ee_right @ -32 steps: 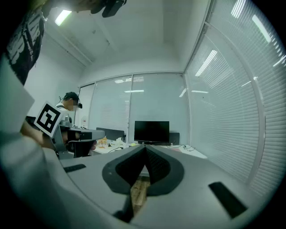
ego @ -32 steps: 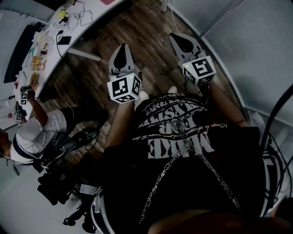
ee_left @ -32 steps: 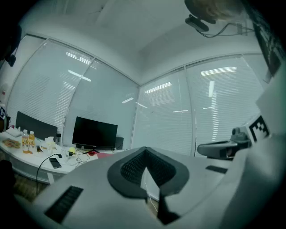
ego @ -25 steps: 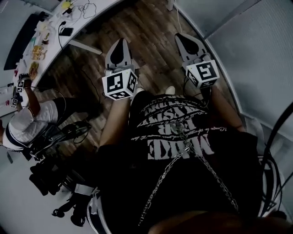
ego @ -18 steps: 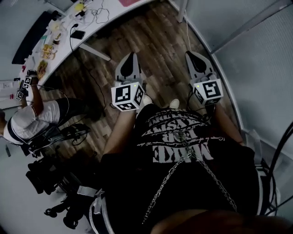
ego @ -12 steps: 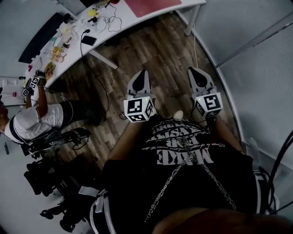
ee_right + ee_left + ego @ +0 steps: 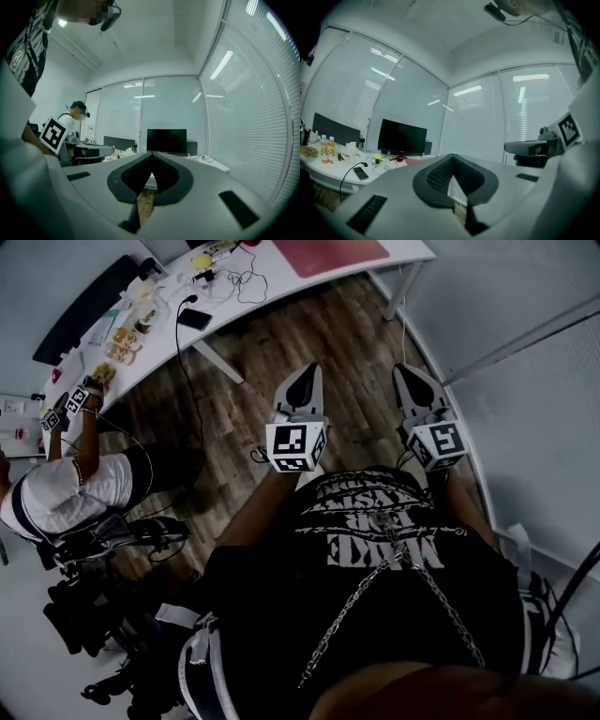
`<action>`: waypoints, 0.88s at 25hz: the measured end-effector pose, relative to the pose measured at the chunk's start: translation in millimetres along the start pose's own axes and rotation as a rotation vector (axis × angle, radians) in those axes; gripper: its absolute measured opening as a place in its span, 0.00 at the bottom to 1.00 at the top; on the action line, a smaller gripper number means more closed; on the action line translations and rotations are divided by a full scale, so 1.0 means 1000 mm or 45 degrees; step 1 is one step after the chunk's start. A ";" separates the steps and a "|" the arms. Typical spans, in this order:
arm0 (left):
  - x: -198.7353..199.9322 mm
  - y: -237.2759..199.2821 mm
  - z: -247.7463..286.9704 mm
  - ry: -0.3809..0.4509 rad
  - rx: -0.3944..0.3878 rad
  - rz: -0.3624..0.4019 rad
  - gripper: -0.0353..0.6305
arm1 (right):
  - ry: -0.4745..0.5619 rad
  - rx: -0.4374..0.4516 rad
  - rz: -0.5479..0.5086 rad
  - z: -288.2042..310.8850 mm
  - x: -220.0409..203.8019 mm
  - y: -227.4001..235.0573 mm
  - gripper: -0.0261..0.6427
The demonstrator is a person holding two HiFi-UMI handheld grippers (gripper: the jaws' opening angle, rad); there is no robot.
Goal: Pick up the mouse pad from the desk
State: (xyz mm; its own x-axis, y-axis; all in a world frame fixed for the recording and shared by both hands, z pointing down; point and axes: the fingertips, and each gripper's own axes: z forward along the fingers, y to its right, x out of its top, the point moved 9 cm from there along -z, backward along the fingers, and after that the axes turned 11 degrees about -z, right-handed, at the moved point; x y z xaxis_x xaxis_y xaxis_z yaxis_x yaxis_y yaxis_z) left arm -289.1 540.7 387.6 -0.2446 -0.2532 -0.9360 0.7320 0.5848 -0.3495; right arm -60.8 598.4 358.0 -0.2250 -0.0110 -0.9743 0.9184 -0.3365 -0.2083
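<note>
Mouse pad (image 7: 342,254), a reddish rectangle, lies flat on the white desk (image 7: 281,282), well ahead of both claws and touched by neither. The left gripper (image 7: 309,376) and the right gripper (image 7: 407,376) hang side by side over the wooden floor (image 7: 272,343) and point towards the desk, with the pad beyond and roughly between their tips. Each claw is fully closed. In the left gripper view the two dark pads (image 7: 436,176) meet in a point with nothing between them. The right gripper view shows the same, with only a sliver of floor under the meeting jaws. Neither claw holds or touches anything.

Only the head view shows the pad's outline from above. It also shows a phone (image 7: 194,319) and tangled cables (image 7: 239,282) on the desk, ahead and to the left of the left gripper, and a seated person (image 7: 66,493) far off on that side. The left gripper view gives the desk from the side: a dark monitor (image 7: 402,137) stands ahead and left of the claw, orange bottles (image 7: 326,146) sit far to its left, and the right gripper is near its right edge. The right gripper view puts the monitor straight ahead beyond its tips, with blinds (image 7: 262,117) along the wall on its right and the left gripper with its marker cube (image 7: 53,132) on its left
</note>
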 end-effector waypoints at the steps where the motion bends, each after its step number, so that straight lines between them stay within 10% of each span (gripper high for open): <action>1: 0.000 -0.009 0.004 0.007 -0.001 -0.001 0.05 | 0.006 -0.010 -0.014 0.007 0.001 -0.001 0.03; 22: -0.007 -0.046 0.092 -0.071 0.048 -0.050 0.05 | -0.065 0.028 0.039 0.080 -0.022 0.059 0.03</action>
State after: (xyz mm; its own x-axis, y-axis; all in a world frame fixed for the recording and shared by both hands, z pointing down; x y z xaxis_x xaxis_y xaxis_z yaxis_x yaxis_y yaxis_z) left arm -262.7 444.0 414.1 -0.2389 -0.3183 -0.9174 0.7465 0.5441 -0.3831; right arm -27.5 503.1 374.3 -0.2137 -0.0692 -0.9744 0.9178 -0.3560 -0.1760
